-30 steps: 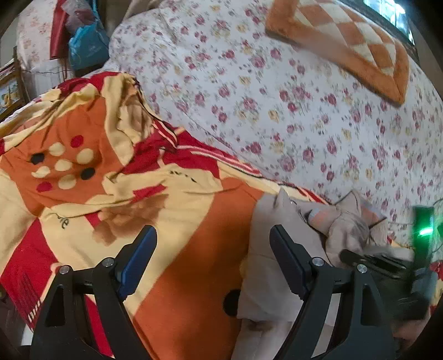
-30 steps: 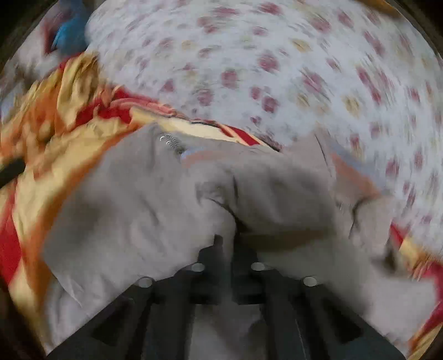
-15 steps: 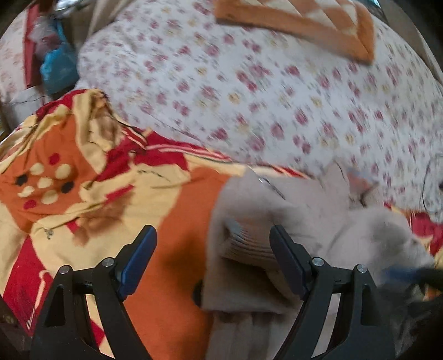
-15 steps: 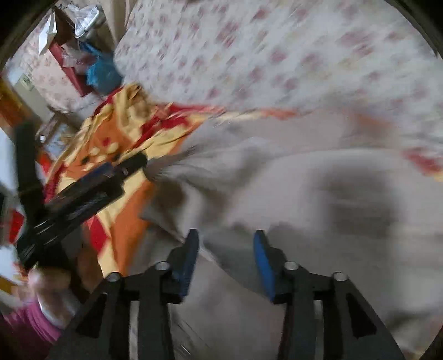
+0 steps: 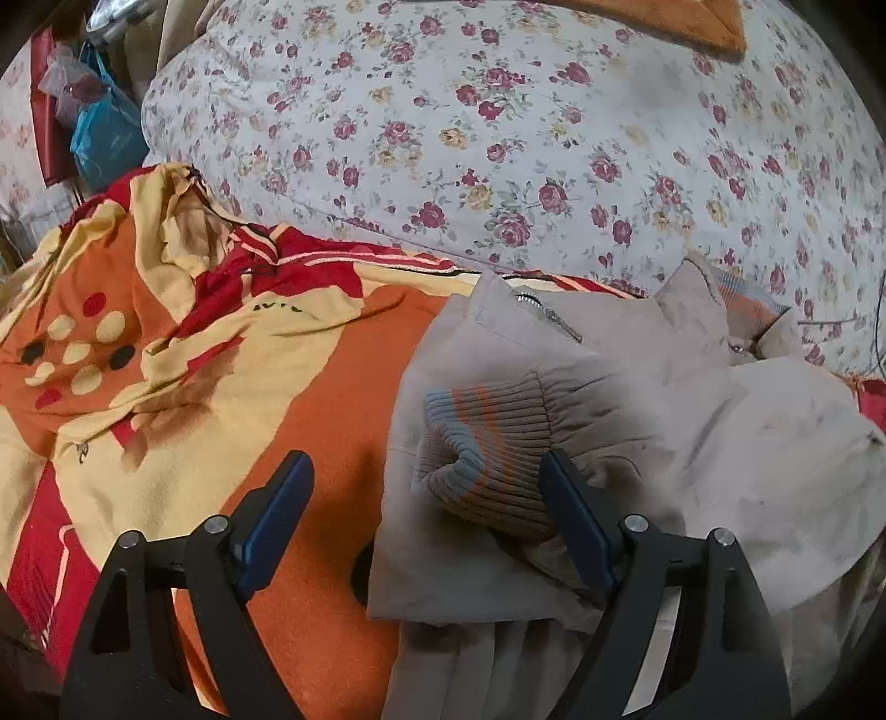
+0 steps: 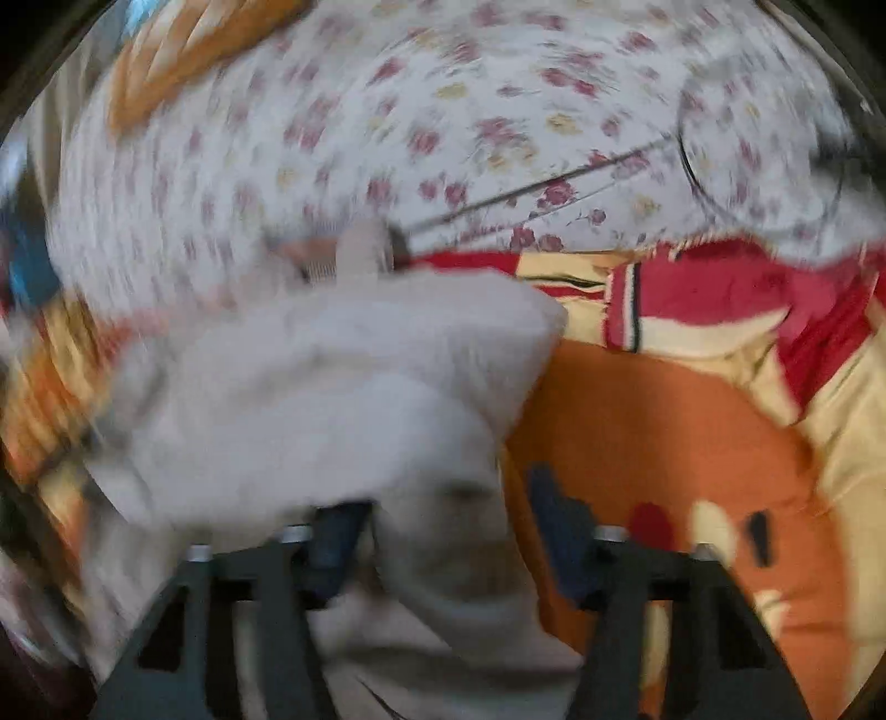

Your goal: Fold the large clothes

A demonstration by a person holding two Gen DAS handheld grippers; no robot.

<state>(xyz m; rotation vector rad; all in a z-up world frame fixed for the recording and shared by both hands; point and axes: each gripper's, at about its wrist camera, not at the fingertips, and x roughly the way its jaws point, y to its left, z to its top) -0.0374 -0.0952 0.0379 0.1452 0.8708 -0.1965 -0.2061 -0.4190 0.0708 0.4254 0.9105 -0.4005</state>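
Observation:
A beige jacket lies crumpled on an orange, yellow and red blanket. Its ribbed cuff with blue and orange stripes lies folded over the body, and a zipper shows near the collar. My left gripper is open, with the cuff just in front of its right finger. In the blurred right wrist view the jacket fills the left and middle. My right gripper is open and holds nothing, with jacket cloth lying between its fingers.
A white floral bedsheet covers the bed behind the blanket. An orange checked cushion lies at the far edge. Blue and red bags stand at the far left. A thin cable runs across the sheet.
My right gripper opened and let go of the jacket, then swung to the right. The sleeve with the cuff now lies folded over the jacket body. My left gripper stayed open.

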